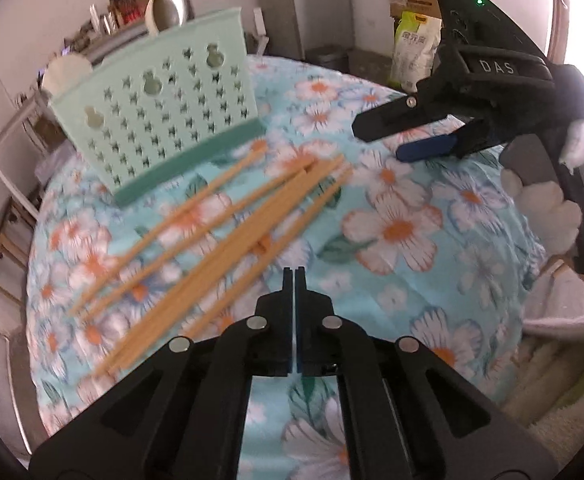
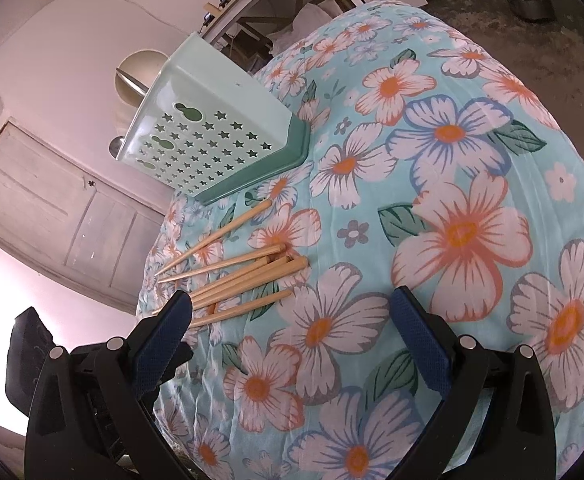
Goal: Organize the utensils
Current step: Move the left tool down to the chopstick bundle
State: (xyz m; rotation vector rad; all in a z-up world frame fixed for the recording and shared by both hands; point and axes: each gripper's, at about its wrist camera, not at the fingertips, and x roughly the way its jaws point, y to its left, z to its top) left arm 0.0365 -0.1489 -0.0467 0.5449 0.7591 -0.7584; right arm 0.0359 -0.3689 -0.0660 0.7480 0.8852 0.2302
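Floral tablecloth (image 2: 464, 128) had wide bare room from 12 to 5 o'clock in the right wrist view; cloth edge dropped off at 9 o'clock, just past the chopstick tips. Mint holder (image 2: 212, 132) stood at 11 o'clock on a darker green base, star-perforated wall facing the cameras; inside hidden, contents could not be told. Chopsticks (image 2: 244, 276) lay loose on the cloth in a fan just below the holder, at 10 o'clock, none in it. Left gripper (image 1: 294, 272) had jaws pressed together, nothing between them, right beside the nearest sticks. Right gripper (image 2: 292, 312) had jaws spread wide, empty, its left finger (image 2: 164, 336) over the stick ends.
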